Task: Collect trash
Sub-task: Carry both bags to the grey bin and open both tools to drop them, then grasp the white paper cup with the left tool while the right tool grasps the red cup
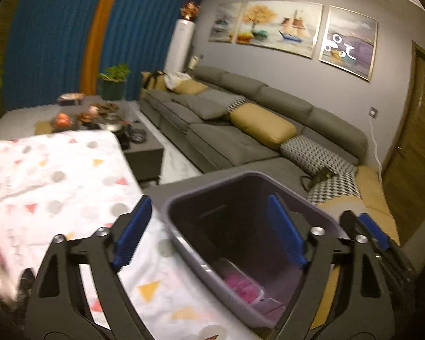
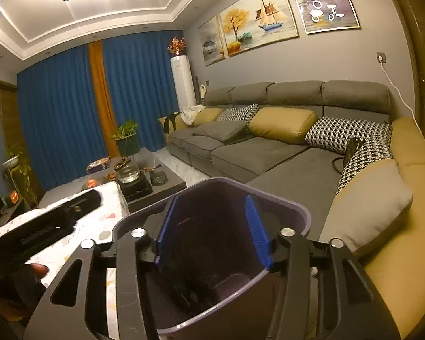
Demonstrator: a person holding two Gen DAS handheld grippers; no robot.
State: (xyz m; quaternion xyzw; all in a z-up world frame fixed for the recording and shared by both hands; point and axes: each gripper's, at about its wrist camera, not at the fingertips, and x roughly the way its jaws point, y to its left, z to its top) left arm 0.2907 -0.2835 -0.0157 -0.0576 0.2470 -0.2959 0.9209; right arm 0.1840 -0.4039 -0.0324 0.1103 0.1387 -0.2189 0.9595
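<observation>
A grey-purple trash bin (image 1: 226, 198) stands beside the cloth-covered table. Pink trash (image 1: 240, 286) and a clear plastic piece lie at its bottom. My left gripper (image 1: 209, 233) is open wide. Its left blue pad is over the tablecloth and its right pad over the bin's mouth, with the near rim crossing between them and nothing gripped. In the right wrist view my right gripper (image 2: 212, 232) hangs open above the same bin (image 2: 283, 195). Nothing is between its pads. A dark blurred thing (image 2: 189, 289) shows low inside the bin.
The table with a white cloth printed with triangles and dots (image 1: 56, 170) lies left of the bin. A grey sofa with yellow and checked cushions (image 1: 240, 141) runs behind and to the right. A dark coffee table with dishes (image 1: 99, 116) stands further back. A hand (image 2: 39, 269) shows at the left.
</observation>
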